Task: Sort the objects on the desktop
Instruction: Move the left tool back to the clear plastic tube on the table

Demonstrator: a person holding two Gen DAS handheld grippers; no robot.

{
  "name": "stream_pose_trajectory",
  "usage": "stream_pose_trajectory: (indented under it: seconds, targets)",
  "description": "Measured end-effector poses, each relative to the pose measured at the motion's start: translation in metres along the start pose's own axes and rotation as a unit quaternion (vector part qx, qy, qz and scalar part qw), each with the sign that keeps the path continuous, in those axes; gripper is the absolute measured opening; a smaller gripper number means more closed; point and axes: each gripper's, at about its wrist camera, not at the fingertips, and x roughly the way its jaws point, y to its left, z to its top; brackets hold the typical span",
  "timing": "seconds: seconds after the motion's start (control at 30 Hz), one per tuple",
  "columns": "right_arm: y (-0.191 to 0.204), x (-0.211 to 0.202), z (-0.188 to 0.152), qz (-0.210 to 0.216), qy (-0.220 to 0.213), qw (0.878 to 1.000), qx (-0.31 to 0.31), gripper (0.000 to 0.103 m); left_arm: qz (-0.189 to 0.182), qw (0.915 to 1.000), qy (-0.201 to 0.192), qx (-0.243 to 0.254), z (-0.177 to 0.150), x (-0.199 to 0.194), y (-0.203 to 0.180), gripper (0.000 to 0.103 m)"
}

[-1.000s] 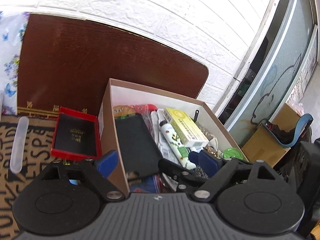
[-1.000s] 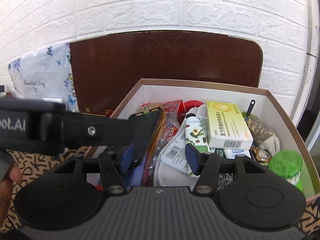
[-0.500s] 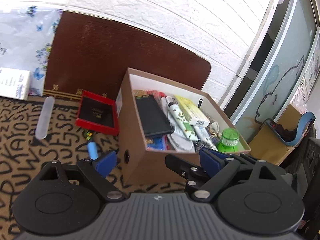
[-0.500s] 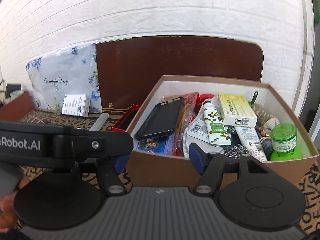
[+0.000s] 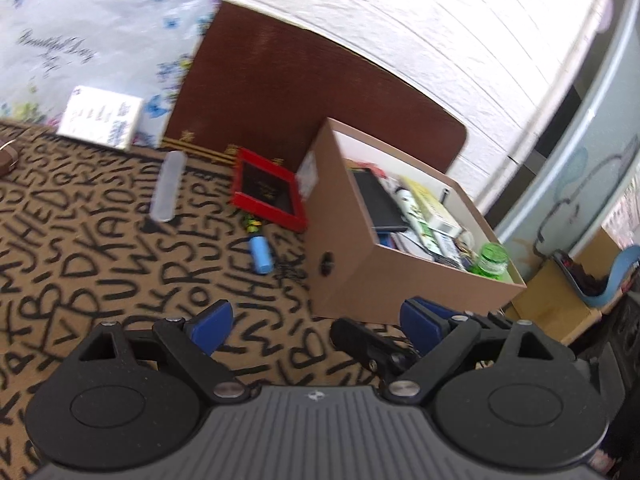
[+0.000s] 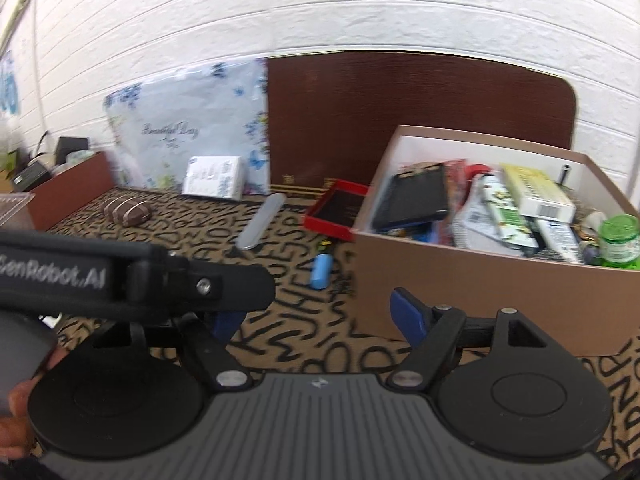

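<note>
A brown cardboard box (image 5: 352,264) (image 6: 472,280) stands on the lettered tablecloth, full of items: a black phone (image 6: 412,196), a yellow-white carton (image 6: 536,192), a green bottle (image 6: 620,236). Left of it lie a red tray (image 5: 268,192) (image 6: 336,208), a blue cylinder (image 5: 260,254) (image 6: 322,270) and a clear tube (image 5: 168,184) (image 6: 262,220). My left gripper (image 5: 316,322) is open and empty, near the box's front corner. My right gripper (image 6: 320,316) is open and empty, in front of the box; the left gripper's body covers its left finger.
A floral bag (image 6: 188,128) and a white packet (image 6: 214,176) lean at the back left by a dark brown board (image 6: 400,116). A brown striped object (image 6: 128,210) lies on the cloth. A brown tray edge (image 6: 68,188) is far left.
Both grippers have pulled back and up from over the box, both open and empty throughout. The left view has swung left, showing more tablecloth.
</note>
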Motion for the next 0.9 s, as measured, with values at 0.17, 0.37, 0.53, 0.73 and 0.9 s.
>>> stream_pose_trajectory:
  seconds: [0.17,0.37,0.53,0.73,0.9]
  targets:
    - [0.023,0.013,-0.002,0.019,0.009,0.999,-0.025,0.077,0.024,0.9996,-0.002,-0.015,0.004,-0.004,0.024,0.093]
    - [0.05,0.031,-0.007,0.023,0.019,0.997,-0.076,0.077,0.055,0.9984,0.004,-0.016,0.007,0.006,0.048,0.093]
    - [0.057,0.057,-0.004,0.028,0.036,0.996,-0.079,0.076,0.075,0.9971,0.009,-0.008,0.017,0.021,0.065,0.093]
    - [0.065,0.093,0.002,0.028,0.042,0.996,-0.08,0.076,0.09,0.9958,0.01,0.007,0.042,0.043,0.082,0.093]
    - [0.069,0.132,0.012,0.028,0.049,0.996,-0.071,0.075,0.108,0.9938,0.019,0.02,0.065,0.07,0.099,0.092]
